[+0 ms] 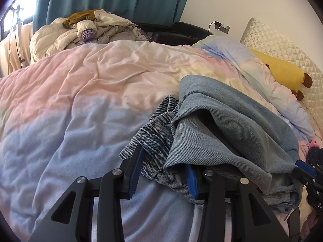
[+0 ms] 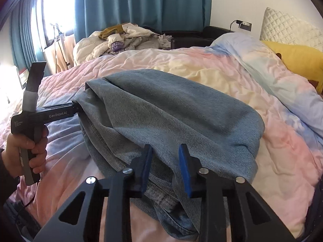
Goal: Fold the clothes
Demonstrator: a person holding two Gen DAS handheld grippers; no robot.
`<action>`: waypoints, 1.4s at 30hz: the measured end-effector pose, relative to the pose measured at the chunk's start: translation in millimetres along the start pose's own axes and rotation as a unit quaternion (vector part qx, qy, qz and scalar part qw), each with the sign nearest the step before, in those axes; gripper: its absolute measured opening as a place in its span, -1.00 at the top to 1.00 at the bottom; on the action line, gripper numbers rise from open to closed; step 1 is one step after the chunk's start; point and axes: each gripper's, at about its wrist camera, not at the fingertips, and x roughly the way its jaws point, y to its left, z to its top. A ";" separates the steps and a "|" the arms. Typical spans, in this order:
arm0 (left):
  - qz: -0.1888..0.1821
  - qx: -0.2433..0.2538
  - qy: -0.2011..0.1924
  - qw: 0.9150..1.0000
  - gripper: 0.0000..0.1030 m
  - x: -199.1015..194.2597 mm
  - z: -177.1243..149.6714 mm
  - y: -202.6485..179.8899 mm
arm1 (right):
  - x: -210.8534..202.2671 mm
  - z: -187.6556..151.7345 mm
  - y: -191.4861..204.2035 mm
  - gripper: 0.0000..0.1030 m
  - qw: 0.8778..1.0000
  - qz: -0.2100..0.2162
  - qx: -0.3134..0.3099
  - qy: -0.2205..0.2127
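Left wrist view: the left gripper stands low over the near edge of a pair of blue jeans heaped on a pastel quilt. Its jaws are partly open, with denim bunched between the blue pads; whether the pads press the cloth cannot be told, as the right pad is partly covered by fabric. The striped inside of the jeans shows at the left of the heap.

Right wrist view: the right gripper has its jaws drawn close with a ridge of denim in the gap; a firm pinch cannot be confirmed. The jeans lie folded over on themselves, a rounded fold uppermost, resting on the quilt near the bed's near side. At left, a hand holds the handle of the other gripper, whose tip meets the left edge of the jeans.

Beyond the bed: a pile of pale laundry, teal curtains, a yellow soft toy against a quilted headboard.
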 end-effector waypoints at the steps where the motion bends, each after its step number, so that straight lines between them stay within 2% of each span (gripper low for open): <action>1: -0.005 -0.008 0.004 1.000 0.22 0.9 -1.0 4.0 | 1.1 -1.2 1.3 0.81 1.000 0.000 0.000 -0.003; 4: -0.017 -0.016 0.012 1.000 0.22 3.5 -4.2 10.2 | 11.0 -14.2 3.1 0.90 1.000 0.015 0.003 0.022; 7: -0.024 0.000 0.010 1.000 0.22 -1.4 -6.5 7.4 | 26.1 -34.9 0.5 0.91 0.998 0.029 0.017 0.056; 10: -0.038 0.008 0.007 0.999 0.21 -13.6 -7.1 10.0 | 22.1 -37.0 1.9 0.92 0.998 0.022 0.023 0.057; 14: -0.059 0.014 -0.008 0.998 0.22 -42.7 -6.1 20.8 | -5.2 -24.1 3.8 0.94 0.999 0.027 0.023 0.016; 18: -0.119 -0.001 -0.038 0.992 0.21 -79.0 -2.4 28.9 | -40.9 -13.7 -1.7 0.94 0.998 0.042 0.039 -0.033; 21: -0.201 -0.039 -0.036 0.978 0.20 -89.7 5.4 26.5 | -59.8 -9.7 -4.2 0.95 0.996 0.042 0.045 -0.057; 24: -0.265 -0.071 -0.004 0.962 0.19 -78.3 12.3 8.0 | -68.1 -6.9 -6.5 0.97 0.995 0.048 0.052 -0.066; 26: -0.307 -0.089 0.038 0.947 0.19 -57.9 13.7 -7.3 | -71.6 -6.8 -6.3 0.98 0.995 0.048 0.052 -0.069; 29: -0.308 -0.116 0.078 0.941 0.19 -24.8 11.4 -28.2 | -73.8 -6.6 -6.2 0.98 0.995 0.047 0.049 -0.071; 31: -0.325 -0.151 0.082 0.930 0.19 -6.9 10.1 -33.2 | -73.7 -5.9 -6.5 0.98 0.995 0.047 0.048 -0.072; 33: -0.342 -0.191 0.076 0.917 0.19 5.9 9.9 -33.4 | -73.9 -7.5 -7.5 0.98 0.995 0.047 0.047 -0.071; 37: -0.332 -0.261 0.055 0.905 0.19 22.5 14.7 -24.5 | -72.7 -12.9 -8.5 0.99 0.996 0.047 0.046 -0.067; 38: -0.322 -0.275 0.050 0.904 0.19 24.9 15.3 -19.8 | -71.8 -14.7 -8.2 0.99 0.996 0.047 0.045 -0.065; 39: -0.313 -0.289 0.045 0.903 0.25 27.1 15.6 -15.1 | -70.2 -16.3 -8.2 0.99 0.996 0.048 0.046 -0.063; 40: -0.309 -0.300 0.042 0.902 0.42 28.3 14.4 -10.7 | -68.6 -17.8 -8.2 0.99 0.996 0.049 0.046 -0.061; 42: -0.297 -0.320 0.034 0.899 0.62 29.6 12.0 0.6 | -65.3 -21.0 -7.3 0.99 0.996 0.052 0.048 -0.057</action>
